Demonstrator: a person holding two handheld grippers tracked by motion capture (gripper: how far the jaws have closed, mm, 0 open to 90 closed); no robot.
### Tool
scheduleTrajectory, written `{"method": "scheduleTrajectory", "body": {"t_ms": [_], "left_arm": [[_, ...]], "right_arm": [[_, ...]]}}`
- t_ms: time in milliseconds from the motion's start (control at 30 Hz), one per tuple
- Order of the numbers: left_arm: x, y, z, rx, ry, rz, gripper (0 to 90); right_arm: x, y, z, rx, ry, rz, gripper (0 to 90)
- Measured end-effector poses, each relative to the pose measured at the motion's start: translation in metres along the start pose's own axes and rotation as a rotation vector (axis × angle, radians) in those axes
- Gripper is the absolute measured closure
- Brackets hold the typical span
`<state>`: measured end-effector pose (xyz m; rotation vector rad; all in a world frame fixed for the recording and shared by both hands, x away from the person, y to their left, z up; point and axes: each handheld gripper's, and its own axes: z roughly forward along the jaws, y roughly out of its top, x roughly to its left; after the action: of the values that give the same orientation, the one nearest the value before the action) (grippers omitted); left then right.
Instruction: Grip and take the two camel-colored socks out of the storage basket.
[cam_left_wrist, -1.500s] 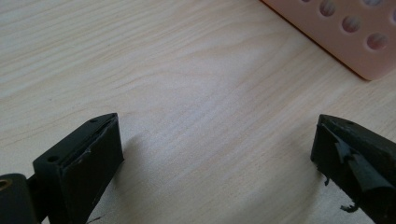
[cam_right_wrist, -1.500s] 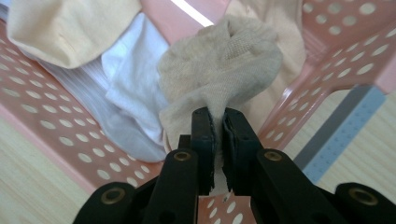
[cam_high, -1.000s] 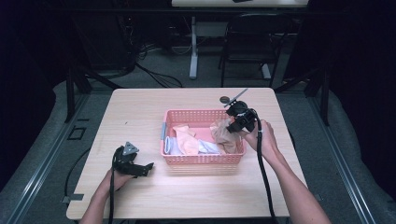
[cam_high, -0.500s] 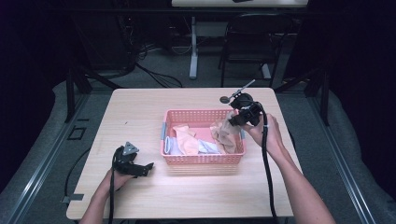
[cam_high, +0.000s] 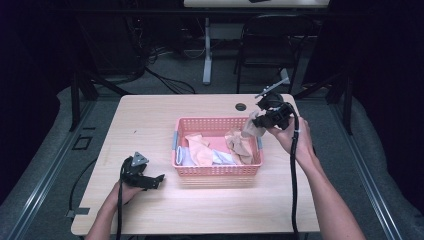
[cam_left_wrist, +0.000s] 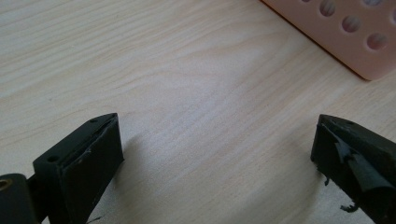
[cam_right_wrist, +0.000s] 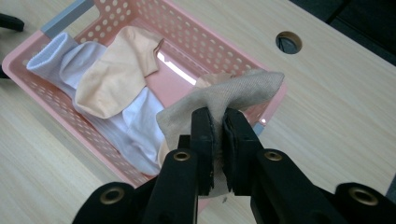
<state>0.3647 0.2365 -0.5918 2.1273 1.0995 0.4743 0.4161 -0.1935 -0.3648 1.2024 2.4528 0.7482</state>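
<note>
1. Tan sock (cam_right_wrist: 224, 100) is what we're pulling: its upper end is pinched in our right claw (cam_high: 260, 121), and the rest hangs down into the right end of the pink basket (cam_high: 218, 171), lower part still bunched on the basket floor.
2. Right claw: jaws pressed together on a fold of the knit near one edge, as the right gripper view shows. Thin bite, fabric bulges out on both sides of the pads.
3. Left claw (cam_high: 150, 180): jaws apart, holding nothing, resting on the table (cam_high: 150, 120) just left of the basket's near-left corner.
4. Handling, our read: very light, fully limp, no stiffness, so it will drape and swing. Knit gives decent friction on the pads; slipping looks unlikely, not fragile.
5. Risk: the trailing end may drag the peach sock (cam_right_wrist: 116, 74) or white sock (cam_right_wrist: 135, 126) lying beside it, or snag on the basket rim.
6. Grip advice: a deeper bite across doubled fabric beats an edge pinch. For spreading it flat, we'd take the free end with the left claw.
</note>
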Motion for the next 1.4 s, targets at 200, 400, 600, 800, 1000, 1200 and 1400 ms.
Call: {"method": "scheduleTrajectory", "body": {"t_ms": [200, 400, 600, 800, 1000, 1200, 1400], "left_arm": [[0.0, 0.0, 0.0, 0.0, 0.0, -0.001, 1.9], [0.0, 0.0, 0.0, 0.0, 0.0, -0.001, 2.0], [0.0, 0.0, 0.0, 0.0, 0.0, 0.0, 1.9], [0.0, 0.0, 0.0, 0.0, 0.0, -0.001, 2.0], [0.0, 0.0, 0.0, 0.0, 0.0, -0.001, 1.9], [0.0, 0.0, 0.0, 0.0, 0.0, -0.002, 2.0], [0.0, 0.0, 0.0, 0.0, 0.0, 0.0, 1.9]], "right_arm": [[-0.007, -0.004, -0.012, -0.027, -0.013, 0.017, 83.3], [-0.018, -0.011, -0.025, -0.05, -0.036, 0.04, 83.2], [-0.033, -0.026, -0.037, -0.066, -0.061, 0.076, 83.3], [-0.042, -0.039, -0.041, -0.062, -0.075, 0.103, 83.3], [-0.056, -0.057, -0.043, -0.058, -0.094, 0.146, 83.2], [-0.067, -0.07, -0.041, -0.062, -0.097, 0.183, 83.2], [-0.075, -0.08, -0.035, -0.033, -0.111, 0.201, 83.1]]}}
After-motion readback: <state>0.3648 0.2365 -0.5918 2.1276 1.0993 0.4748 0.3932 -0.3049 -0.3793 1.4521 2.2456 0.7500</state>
